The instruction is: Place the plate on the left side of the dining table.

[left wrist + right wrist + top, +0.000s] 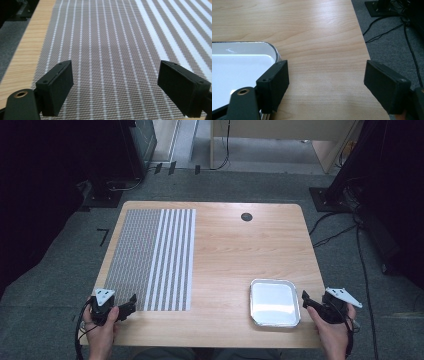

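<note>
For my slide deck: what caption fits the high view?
Two hand-held grippers, left and right, open at the table's near edge, flanking a striped placemat and foil tray.

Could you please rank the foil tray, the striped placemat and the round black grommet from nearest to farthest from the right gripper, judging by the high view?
From the right gripper:
1. Foil tray: just to its left, at the near right of the table.
2. Round black grommet: toward the table's far edge, near the middle.
3. Striped placemat: across on the left side.
</note>
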